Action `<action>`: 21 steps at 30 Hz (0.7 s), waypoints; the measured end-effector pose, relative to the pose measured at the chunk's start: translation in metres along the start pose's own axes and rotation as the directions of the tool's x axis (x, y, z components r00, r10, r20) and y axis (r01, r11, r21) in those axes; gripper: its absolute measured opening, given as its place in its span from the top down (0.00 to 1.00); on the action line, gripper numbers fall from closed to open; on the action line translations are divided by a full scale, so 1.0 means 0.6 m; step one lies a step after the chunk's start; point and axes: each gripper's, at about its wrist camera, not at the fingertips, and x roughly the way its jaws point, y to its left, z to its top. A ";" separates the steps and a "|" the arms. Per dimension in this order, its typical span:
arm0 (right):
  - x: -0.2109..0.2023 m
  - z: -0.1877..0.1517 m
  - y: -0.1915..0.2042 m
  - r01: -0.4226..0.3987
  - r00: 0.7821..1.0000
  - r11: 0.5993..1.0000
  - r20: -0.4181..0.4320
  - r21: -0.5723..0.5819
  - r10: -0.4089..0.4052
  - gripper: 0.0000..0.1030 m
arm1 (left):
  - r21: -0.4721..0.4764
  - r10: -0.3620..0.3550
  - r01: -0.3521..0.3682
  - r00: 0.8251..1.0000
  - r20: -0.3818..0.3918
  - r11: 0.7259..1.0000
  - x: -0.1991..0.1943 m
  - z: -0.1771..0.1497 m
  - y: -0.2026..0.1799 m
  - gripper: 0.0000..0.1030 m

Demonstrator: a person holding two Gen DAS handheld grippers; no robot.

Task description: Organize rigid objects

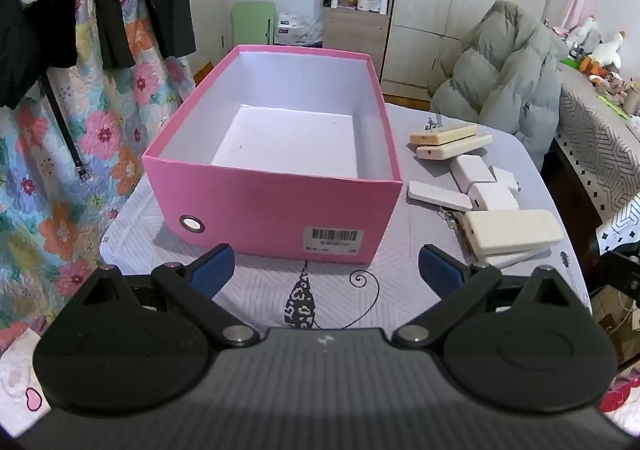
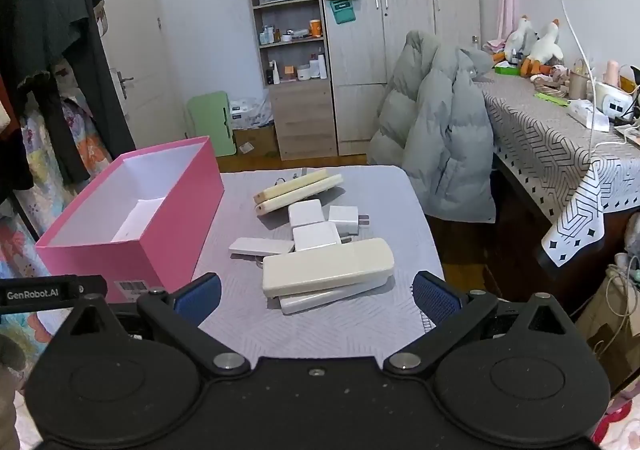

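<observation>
An empty pink box [image 1: 276, 206] with a white inside stands on the grey table; it also shows in the right wrist view [image 2: 132, 254]. To its right lie several white and cream rigid blocks: a large cream block [image 2: 328, 268] stacked on a white one, two cream bars [image 2: 298, 192], white chargers [image 2: 306, 212] and a flat white piece [image 2: 262, 246]. The blocks also show in the left wrist view [image 1: 514, 230]. My left gripper [image 1: 326, 270] is open and empty in front of the box. My right gripper [image 2: 316, 298] is open and empty just short of the large cream block.
A grey puffer jacket [image 2: 436, 130] hangs on a chair behind the table. A side table with a patterned cloth [image 2: 560, 138] stands to the right. Hanging clothes [image 1: 100, 10] and a floral quilt [image 1: 60, 170] are on the left. A shelf unit [image 2: 296, 62] stands at the back.
</observation>
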 end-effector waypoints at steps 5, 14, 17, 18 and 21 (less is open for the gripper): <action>-0.012 -0.001 0.000 -0.010 1.000 1.000 0.003 0.001 0.010 0.00 | 0.038 0.000 0.001 1.000 -0.020 0.999 0.005 -0.002 -0.012 0.03; -0.006 -0.002 -0.002 0.000 1.000 1.000 -0.005 0.008 0.000 0.00 | 0.074 0.007 -0.008 1.000 0.007 0.997 0.003 -0.005 -0.027 0.01; -0.004 -0.002 -0.004 0.006 1.000 1.000 -0.010 0.008 -0.006 0.00 | 0.074 -0.006 0.004 1.000 0.025 0.997 0.000 -0.003 -0.027 0.00; -0.004 -0.001 -0.004 0.007 1.000 1.000 -0.008 0.008 -0.007 0.00 | 0.074 -0.006 0.004 1.000 0.029 0.997 -0.001 -0.002 -0.028 0.00; -0.010 0.000 0.000 -0.019 1.000 1.000 0.022 -0.003 0.019 0.00 | 0.077 -0.015 0.013 0.999 0.029 0.997 -0.002 0.002 -0.031 0.00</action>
